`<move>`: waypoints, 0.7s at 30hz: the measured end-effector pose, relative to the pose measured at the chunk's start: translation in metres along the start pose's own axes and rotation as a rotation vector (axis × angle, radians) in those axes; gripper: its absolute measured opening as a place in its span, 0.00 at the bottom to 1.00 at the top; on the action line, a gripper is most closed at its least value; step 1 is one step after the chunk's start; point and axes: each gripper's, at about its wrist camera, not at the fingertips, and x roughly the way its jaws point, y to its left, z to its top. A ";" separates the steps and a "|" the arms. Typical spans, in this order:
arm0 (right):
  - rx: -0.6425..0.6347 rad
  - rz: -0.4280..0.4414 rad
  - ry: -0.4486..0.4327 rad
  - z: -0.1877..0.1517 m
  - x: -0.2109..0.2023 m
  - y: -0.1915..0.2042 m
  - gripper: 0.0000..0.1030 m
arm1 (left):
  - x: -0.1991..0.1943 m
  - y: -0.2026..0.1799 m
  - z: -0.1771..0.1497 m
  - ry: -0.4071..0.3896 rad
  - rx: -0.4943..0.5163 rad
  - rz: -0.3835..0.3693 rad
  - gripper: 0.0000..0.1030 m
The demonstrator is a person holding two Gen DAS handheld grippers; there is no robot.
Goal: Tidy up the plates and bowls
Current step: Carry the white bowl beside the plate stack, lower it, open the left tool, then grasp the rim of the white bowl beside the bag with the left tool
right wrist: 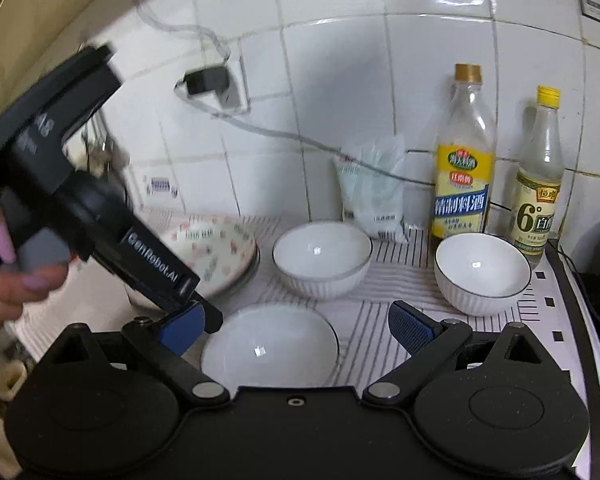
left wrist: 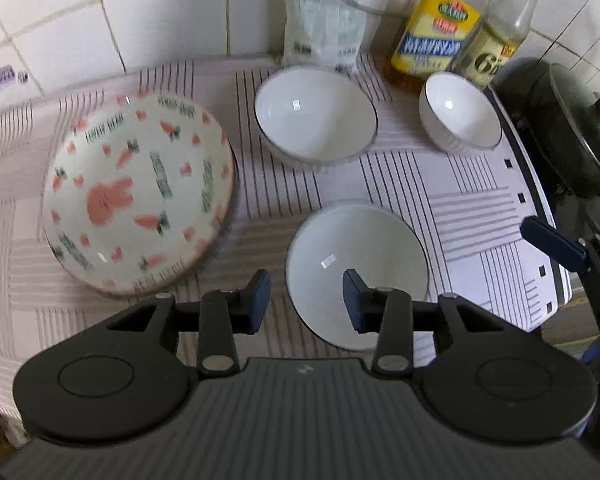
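Both grippers hover low over the striped cloth (left wrist: 440,184), and neither has hold of anything. The left gripper (left wrist: 306,300) stands with its jaws apart and empty, straddling the near-left rim of the small white plate (left wrist: 356,256), which sits flat at the front of the cloth; the right gripper (right wrist: 296,328) is spread wider above that same plate, also empty. To the left lies the carrot-patterned plate (left wrist: 140,196), appearing to rest on something under it, though blur hides what. Behind are the wide white bowl (left wrist: 316,114) and, well apart to the right, the smaller white bowl (left wrist: 460,116), both upright near the bottles (left wrist: 436,24). These look like glazed ceramic: stiff, fairly heavy for their size, slick on the pads and chip-prone if knocked together. The sensible hold, I judge, is a pinch across the rim, one finger inside, one outside, with a slow, level lift.
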 end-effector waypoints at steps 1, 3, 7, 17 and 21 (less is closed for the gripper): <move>0.030 0.003 -0.008 0.003 -0.001 -0.001 0.97 | -0.002 0.004 0.004 -0.008 0.010 0.003 0.38; 0.079 0.005 -0.015 0.010 -0.002 -0.001 0.95 | -0.003 0.012 0.013 -0.026 0.023 0.002 0.39; 0.127 -0.022 -0.025 0.022 -0.001 -0.001 0.88 | 0.000 0.026 0.031 -0.049 0.028 0.000 0.40; 0.134 -0.077 -0.063 0.033 0.035 0.004 0.79 | 0.024 0.034 0.067 -0.073 0.095 -0.012 0.40; 0.116 -0.108 -0.039 0.037 0.059 -0.002 0.75 | 0.040 0.035 0.080 -0.068 0.126 -0.005 0.40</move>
